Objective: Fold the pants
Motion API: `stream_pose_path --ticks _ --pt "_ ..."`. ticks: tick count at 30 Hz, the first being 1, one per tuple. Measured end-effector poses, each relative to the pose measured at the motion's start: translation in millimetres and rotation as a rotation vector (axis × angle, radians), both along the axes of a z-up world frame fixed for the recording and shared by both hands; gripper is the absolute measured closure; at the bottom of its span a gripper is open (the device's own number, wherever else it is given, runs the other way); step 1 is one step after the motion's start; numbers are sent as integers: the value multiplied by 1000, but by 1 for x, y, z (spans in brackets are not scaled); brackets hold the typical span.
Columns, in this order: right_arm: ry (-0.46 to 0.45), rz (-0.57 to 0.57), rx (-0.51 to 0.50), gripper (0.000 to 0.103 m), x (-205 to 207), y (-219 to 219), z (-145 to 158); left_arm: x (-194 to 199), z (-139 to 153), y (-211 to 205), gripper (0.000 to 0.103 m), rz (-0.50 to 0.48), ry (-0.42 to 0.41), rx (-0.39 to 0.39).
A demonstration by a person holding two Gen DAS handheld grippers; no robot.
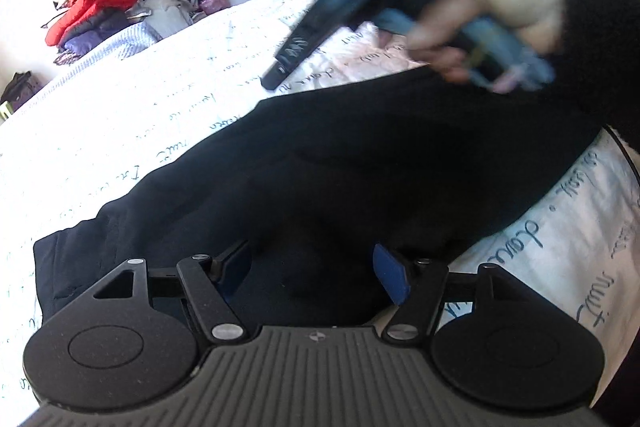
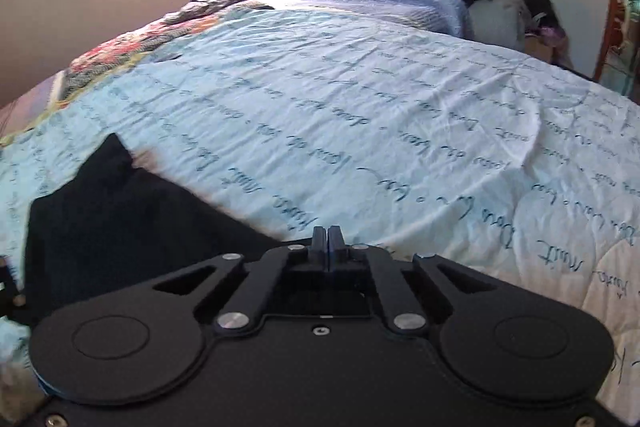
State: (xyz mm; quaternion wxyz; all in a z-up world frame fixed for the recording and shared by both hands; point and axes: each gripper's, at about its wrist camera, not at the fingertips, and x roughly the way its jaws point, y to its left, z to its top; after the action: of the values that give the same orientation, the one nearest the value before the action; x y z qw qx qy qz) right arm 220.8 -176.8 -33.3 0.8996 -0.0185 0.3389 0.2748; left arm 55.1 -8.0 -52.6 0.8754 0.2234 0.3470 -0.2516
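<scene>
Black pants [image 1: 360, 163] lie spread on the bed [image 2: 360, 115], directly under and ahead of the left claw [image 1: 316, 267], whose jaws stand spread with fabric below them but nothing pinched; the right claw [image 2: 329, 243] is pressed together, no cloth visible between the tips, with a pants corner just to its left. Fabric looks soft, limp and light, likely to sag and bunch, not slippery or fragile. Best hold is probably a pinch on a thick edge, hem or waistband, one corner per claw, lifting low to keep layers aligned.
</scene>
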Motion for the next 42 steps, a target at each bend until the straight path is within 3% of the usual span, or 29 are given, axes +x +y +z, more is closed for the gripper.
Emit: stream_pose_path --ticks 2,3,5,6,8,12,15,17,20,22,24,28,31,33,38,42 --pt "59 82 -11 96 -6 10 -4 4 -3 -1 31 9 5 20" --pt "67 85 -64 94 -5 17 -10 5 -6 -2 31 13 14 43" --pt "33 38 -215 94 0 31 -27 2 -6 -2 31 15 10 61" --pt "10 5 -230 94 1 32 -29 -1 -4 -2 31 11 5 64" --pt "-11 -51 -171 94 -4 25 -17 -7 1 1 31 1 -13 49" --pt "-74 7 -117 93 -46 15 11 -2 15 0 31 25 -13 -33" --pt "-69 15 -137 90 -81 3 9 3 18 -17 31 9 -22 -59" --pt "-58 -4 -132 85 -104 -13 3 5 11 -32 30 -29 -4 -36" --pt "-26 -80 -195 70 -116 -32 -17 -1 -7 -53 31 -84 3 60" --pt "-14 -148 -238 70 -115 -44 -32 -8 -7 -61 32 -79 -48 89" --pt "-61 -267 -174 80 -127 -66 -23 -12 4 -65 31 -75 -82 60" --pt "-170 -499 -5 80 -179 -124 4 -9 24 -79 30 -62 -89 -24" --pt "-149 -694 -5 79 -214 -171 -7 -4 31 -97 30 -101 -63 -60" --pt "-78 -770 3 75 -228 -204 -20 -4 29 -112 30 -131 -46 -71" --pt "38 -703 -130 74 -197 -229 -36 -3 18 -150 30 -177 -34 -54" --pt "62 -639 -228 73 -152 -237 -50 10 14 -174 29 -193 -5 -66"
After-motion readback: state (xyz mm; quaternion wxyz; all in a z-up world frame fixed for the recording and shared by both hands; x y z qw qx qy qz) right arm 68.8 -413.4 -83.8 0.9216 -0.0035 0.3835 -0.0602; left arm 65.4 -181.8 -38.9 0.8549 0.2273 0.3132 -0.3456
